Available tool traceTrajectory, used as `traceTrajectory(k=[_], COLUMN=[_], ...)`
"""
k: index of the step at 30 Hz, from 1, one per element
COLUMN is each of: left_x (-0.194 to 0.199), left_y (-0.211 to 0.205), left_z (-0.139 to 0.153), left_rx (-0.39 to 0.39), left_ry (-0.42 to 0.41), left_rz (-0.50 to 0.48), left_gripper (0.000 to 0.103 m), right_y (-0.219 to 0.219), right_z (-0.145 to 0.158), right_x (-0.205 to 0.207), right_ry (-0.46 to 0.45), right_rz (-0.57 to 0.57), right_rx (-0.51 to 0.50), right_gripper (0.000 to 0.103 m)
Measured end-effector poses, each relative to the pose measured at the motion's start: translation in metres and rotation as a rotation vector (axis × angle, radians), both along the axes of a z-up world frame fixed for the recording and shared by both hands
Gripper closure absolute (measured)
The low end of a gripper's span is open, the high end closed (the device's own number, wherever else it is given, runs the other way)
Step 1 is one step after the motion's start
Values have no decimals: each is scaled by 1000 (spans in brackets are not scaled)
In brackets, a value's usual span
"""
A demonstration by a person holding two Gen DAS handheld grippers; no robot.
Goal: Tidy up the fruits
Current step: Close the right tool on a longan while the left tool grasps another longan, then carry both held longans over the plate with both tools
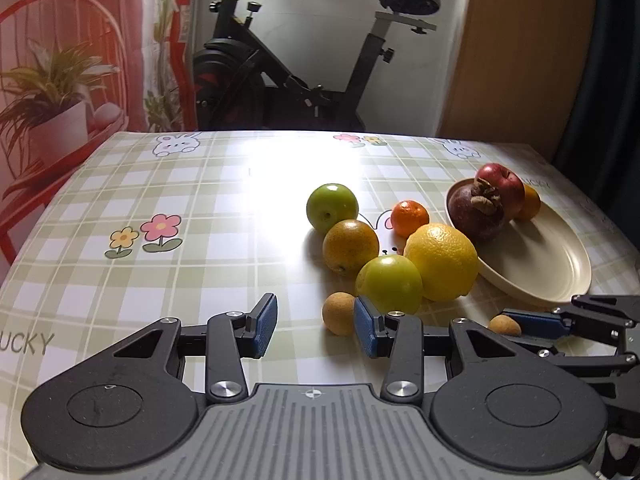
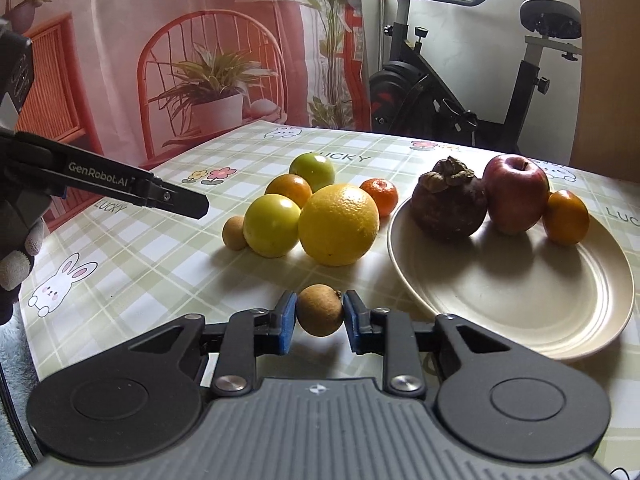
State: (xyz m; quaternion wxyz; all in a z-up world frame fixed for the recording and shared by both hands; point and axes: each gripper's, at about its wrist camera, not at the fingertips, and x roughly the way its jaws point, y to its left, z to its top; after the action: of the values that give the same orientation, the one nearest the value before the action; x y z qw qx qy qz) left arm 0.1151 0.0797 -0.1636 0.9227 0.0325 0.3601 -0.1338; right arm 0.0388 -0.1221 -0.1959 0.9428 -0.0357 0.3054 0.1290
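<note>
My right gripper [image 2: 320, 312] is shut on a small brown longan [image 2: 320, 310] low over the tablecloth, just left of the cream plate [image 2: 520, 304]. A mangosteen [image 2: 448, 204], a red apple [image 2: 516, 196] and a small orange [image 2: 566, 216] sit on the plate's far side. My left gripper [image 1: 316, 326] is open with nothing between its pads. A second longan [image 1: 339, 314] lies just ahead of its right fingertip. Behind it is a loose pile: a big yellow orange [image 1: 442, 262], two green fruits [image 1: 390, 284] [image 1: 331, 207], a dull orange [image 1: 350, 246] and a mandarin [image 1: 409, 218].
The table has a green checked cloth [image 1: 160, 280] with rabbits and flowers. An exercise bike [image 1: 304, 68] stands past the far edge, beside a printed curtain [image 2: 180, 60]. A gloved hand [image 2: 16, 256] holds the left gripper at the left of the right wrist view.
</note>
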Motion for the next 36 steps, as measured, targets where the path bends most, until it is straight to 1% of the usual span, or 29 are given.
traceTrajectory(k=[2,3,5,7,10,17,23,25,28,36], left_x=[3,3,4,5,6,10,12,12,9,-10], left_y=[-6,-8,-10,-10,-9,-12,-17,-18,-17,-10], left_z=[-5,-6,-9,-11,-15,-21,-27,-28,-27,-16], left_rx=[35,48,64,69,74,81,99,100,100,45], left_ry=[-9,-11,-10,-8,-1,0,5,5,2,-6], left_rz=[-59,-84,-126,-138,-143,-147,-176,-179,-176,-142], left_gripper=[61,65,66,66,66,66,66,73,74,75], right_y=[-1,-2,-4,-7,-10,-10,-10,-9,-9,-8], right_z=[1,1,1,1,2,1,1,1,0,0], right_x=[-1,-1,-1,-2,-3,-1,1,0,0,2], right_ry=[-7,-7,-8,-9,-7,-2,7,9,11,15], right_rz=[-2,-3,-7,-14,-20,-18,-17,-15,-17,-15], right_rx=[7,10,20,33,50,53,54,52,51,48], right_gripper=[75,75,75,75,75,75,75,75,75,75])
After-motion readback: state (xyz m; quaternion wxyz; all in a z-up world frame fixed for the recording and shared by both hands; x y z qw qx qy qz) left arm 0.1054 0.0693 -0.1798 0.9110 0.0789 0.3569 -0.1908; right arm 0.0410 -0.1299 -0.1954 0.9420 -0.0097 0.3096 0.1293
